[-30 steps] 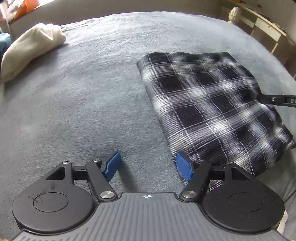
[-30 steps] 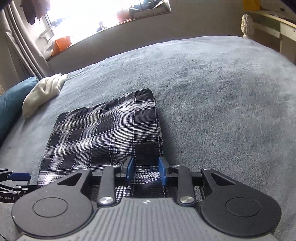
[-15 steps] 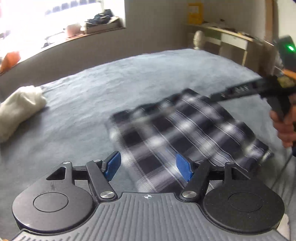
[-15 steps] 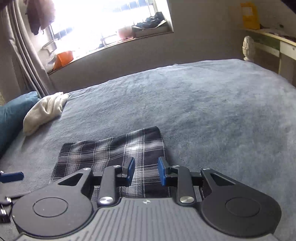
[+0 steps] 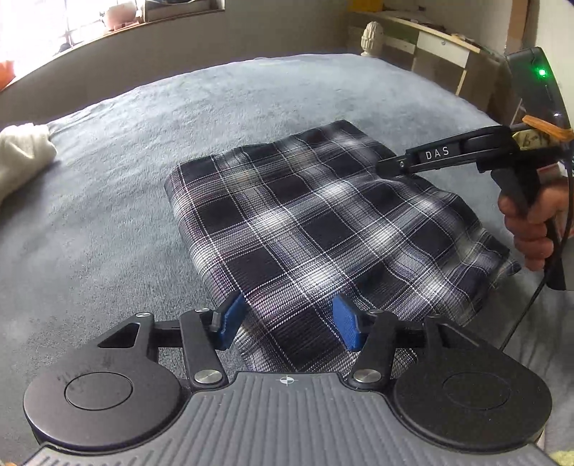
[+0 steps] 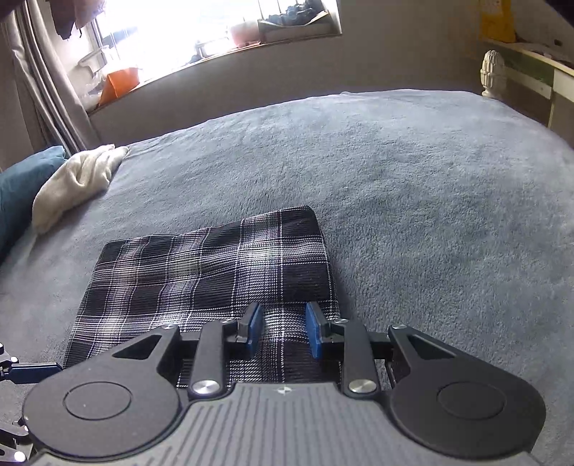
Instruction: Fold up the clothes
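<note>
Plaid garment (image 5: 315, 222): one, folded

Daylight floods in from the window (image 6: 215, 32) at the far left, blown out to plain white in both views. The grey bedspread (image 6: 430, 179) is evenly and softly lit, with only faint shadows beneath the near gripper bodies. The plaid garment (image 5: 323, 222) shows pale glare patches and slight motion blur toward its far edge in the left wrist view. Fisheye distortion bends the far wall and bed edge into curves, and the corners go soft.
</note>
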### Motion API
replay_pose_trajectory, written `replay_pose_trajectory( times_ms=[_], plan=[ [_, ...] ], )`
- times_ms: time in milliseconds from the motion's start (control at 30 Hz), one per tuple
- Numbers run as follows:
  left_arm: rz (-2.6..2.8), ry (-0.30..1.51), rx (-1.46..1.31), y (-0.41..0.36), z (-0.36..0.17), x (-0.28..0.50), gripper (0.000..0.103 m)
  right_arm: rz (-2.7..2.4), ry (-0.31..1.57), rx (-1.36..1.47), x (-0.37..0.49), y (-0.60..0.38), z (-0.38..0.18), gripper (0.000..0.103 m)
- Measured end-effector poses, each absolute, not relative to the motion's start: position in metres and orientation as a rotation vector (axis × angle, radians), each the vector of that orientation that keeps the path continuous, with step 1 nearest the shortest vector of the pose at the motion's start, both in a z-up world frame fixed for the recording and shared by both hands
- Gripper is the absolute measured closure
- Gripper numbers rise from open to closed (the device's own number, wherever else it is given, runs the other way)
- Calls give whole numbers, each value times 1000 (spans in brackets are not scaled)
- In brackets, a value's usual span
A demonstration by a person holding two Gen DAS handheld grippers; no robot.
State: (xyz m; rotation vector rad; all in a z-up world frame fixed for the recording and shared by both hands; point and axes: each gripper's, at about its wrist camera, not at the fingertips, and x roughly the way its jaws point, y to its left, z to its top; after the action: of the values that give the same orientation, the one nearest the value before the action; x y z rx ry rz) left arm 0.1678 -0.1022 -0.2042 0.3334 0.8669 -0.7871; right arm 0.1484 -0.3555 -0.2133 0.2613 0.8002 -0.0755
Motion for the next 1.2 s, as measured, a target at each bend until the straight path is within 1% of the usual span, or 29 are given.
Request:
replay_pose_trajectory(
  times_ms=[1200],
  plan=[
    [-767, 907, 336, -104, -208, 170, 47, -81, 810, 262, 146, -357, -215, 73]
  ],
)
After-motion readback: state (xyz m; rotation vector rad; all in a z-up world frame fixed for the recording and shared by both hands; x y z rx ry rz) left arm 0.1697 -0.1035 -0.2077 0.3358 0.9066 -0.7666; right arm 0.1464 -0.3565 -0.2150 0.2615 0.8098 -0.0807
